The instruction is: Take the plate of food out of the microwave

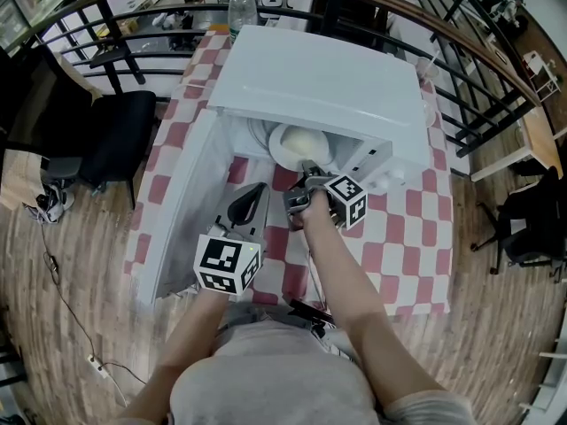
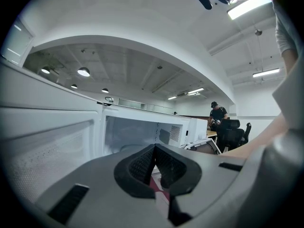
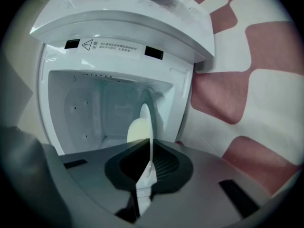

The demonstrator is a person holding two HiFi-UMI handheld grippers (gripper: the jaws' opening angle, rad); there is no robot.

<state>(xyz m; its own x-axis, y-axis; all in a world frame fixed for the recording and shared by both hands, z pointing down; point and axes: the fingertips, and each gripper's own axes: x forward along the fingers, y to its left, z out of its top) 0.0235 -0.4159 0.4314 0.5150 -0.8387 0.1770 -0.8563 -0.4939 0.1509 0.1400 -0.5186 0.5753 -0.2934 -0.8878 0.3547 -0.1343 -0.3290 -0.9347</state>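
Table under a red-and-white checked cloth [image 1: 403,237] on a wood-plank floor [image 1: 80,264]; black railing [image 1: 469,78] curves close behind and to both sides, black chair [image 1: 120,140] off the left edge. White microwave [image 1: 328,87] on the cloth, door [image 1: 182,202] swung open to the left, clear bottle [image 1: 241,3] behind it. Plate [image 1: 292,144] of pale food [image 1: 306,140] sits at the front of the open cavity, its rim clamped by the right gripper [image 1: 310,171], with bare cloth from the cavity mouth to the near table edge; left gripper [image 1: 251,197] has its jaws together, empty, beside the door.

Bright, even light from ceiling strips [image 2: 248,6]; the microwave [image 1: 328,87] top glares white; strong fisheye bending, dark rounded corners, soft foreground
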